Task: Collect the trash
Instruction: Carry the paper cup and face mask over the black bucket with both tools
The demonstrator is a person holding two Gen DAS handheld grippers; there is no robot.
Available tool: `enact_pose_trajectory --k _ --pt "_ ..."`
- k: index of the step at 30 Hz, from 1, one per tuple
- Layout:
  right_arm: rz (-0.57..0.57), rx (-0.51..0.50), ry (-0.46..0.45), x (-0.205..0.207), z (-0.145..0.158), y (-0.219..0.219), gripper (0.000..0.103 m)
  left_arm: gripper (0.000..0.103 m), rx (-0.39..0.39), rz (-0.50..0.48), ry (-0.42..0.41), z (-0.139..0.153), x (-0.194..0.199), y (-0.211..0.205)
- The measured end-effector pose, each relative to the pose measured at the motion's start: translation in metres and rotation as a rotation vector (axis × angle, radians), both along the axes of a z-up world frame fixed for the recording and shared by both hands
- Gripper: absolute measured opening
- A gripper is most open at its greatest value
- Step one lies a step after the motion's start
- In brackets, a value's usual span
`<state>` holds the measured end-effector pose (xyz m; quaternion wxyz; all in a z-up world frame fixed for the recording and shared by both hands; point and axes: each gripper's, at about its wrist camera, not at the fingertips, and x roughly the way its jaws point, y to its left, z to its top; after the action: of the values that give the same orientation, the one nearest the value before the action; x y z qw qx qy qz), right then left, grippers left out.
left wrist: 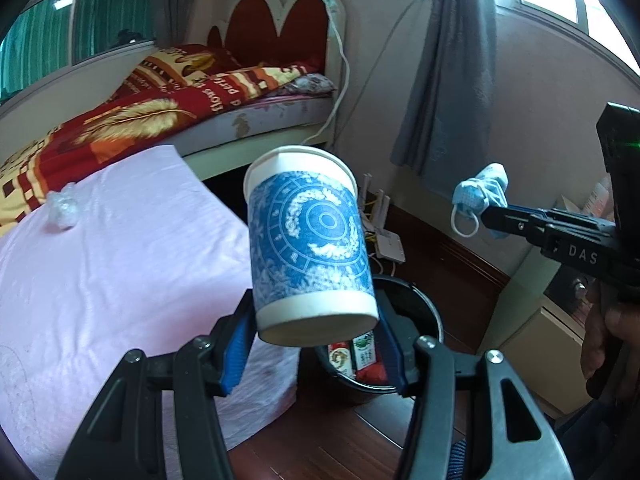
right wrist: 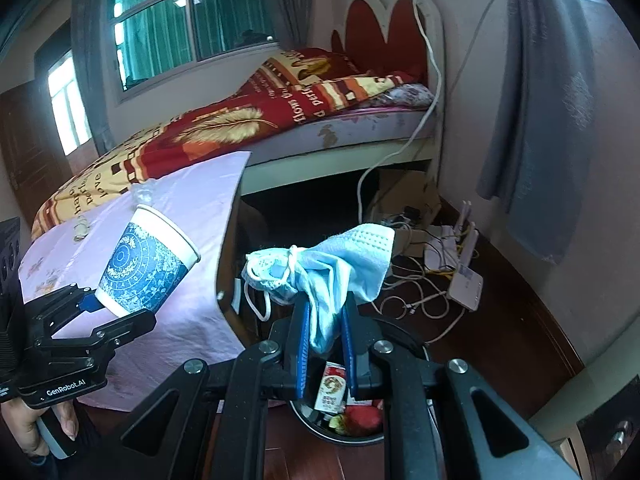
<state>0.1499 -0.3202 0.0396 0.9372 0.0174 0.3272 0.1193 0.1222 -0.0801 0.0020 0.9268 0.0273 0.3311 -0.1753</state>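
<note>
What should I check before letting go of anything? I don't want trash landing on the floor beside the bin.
1. Paper cup clamped in the left gripper: ok, pads on both sides near its base.
2. Face mask pinched in the right gripper: ok, jaws shut on the fabric.
3. Trash bin open and able to take more: ok, packets lie inside, room left.
4. Mask over the bin mouth: cannot tell, bin shows just beyond the fingers.
5. Cup over the bin mouth: cannot tell, it hides most of the rim.
6. Crumpled plastic still on the pink cloth: not ok, uncollected.
</note>
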Motion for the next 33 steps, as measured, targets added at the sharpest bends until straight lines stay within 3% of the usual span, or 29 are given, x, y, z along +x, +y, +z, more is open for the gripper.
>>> enact_pose_trajectory --k 20,33 --pt "-0.101 0.008 0.064 -0.012 -0.034 -0.058 0.016 0.056 0.028 -0.113 0.076 -0.031 0.005 -0.053" --pt "-0.094 -0.025 0.169 0.003 -0.083 -0.062 0.016 0.056 0.062 -0.153 0.182 -0.073 0.014 -0.068"
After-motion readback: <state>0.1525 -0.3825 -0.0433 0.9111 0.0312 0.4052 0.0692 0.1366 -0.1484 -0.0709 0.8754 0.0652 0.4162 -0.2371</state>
